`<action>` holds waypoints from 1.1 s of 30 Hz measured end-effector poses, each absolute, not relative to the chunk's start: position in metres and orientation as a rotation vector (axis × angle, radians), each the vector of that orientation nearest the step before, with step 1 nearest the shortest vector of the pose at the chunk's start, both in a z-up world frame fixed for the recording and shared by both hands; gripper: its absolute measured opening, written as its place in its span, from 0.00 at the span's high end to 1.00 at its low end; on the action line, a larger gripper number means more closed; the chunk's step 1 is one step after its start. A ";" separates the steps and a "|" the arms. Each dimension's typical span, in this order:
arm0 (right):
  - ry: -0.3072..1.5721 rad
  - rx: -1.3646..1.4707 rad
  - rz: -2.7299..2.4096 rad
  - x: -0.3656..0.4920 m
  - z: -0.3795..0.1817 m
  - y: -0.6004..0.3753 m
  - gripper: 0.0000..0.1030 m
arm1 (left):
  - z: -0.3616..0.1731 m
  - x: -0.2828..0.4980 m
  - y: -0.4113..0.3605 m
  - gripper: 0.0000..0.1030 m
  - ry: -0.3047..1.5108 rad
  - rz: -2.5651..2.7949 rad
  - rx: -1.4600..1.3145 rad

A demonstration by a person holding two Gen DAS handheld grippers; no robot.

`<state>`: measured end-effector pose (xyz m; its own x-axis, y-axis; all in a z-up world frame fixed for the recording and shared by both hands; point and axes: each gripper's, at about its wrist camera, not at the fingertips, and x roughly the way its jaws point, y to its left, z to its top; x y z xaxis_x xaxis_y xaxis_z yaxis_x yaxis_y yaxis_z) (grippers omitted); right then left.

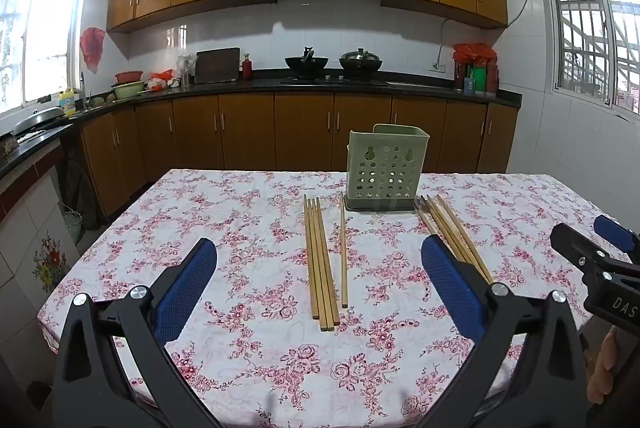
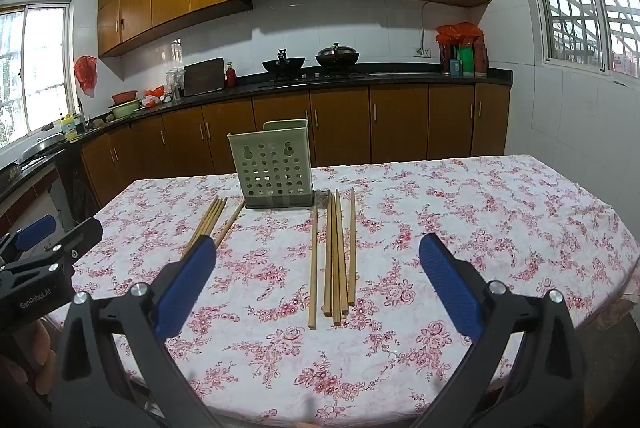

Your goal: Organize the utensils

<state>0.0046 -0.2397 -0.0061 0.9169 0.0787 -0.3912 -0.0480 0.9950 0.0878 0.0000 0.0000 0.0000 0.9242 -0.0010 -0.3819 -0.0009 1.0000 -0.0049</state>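
Observation:
A pale green perforated utensil holder (image 1: 383,168) (image 2: 274,166) stands upright on the floral tablecloth (image 1: 248,340) (image 2: 480,220). Two groups of wooden chopsticks lie flat in front of it. The left group (image 1: 322,264) (image 2: 210,220) lies ahead of my left gripper (image 1: 318,284), which is open, empty and above the cloth. The right group (image 1: 452,232) (image 2: 336,260) lies ahead of my right gripper (image 2: 318,280), also open and empty. Each gripper also shows at the edge of the other's view: the right one (image 1: 596,260), the left one (image 2: 48,248).
The table's near edge runs just below the grippers. Beyond the table are wooden cabinets and a dark counter (image 1: 320,84) with two woks (image 1: 306,62), a cutting board (image 1: 217,65) and bottles. Windows are on both side walls.

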 end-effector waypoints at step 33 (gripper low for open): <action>0.408 0.081 0.066 0.005 -0.008 -0.241 0.04 | 0.000 0.000 0.000 0.02 0.394 0.000 -0.005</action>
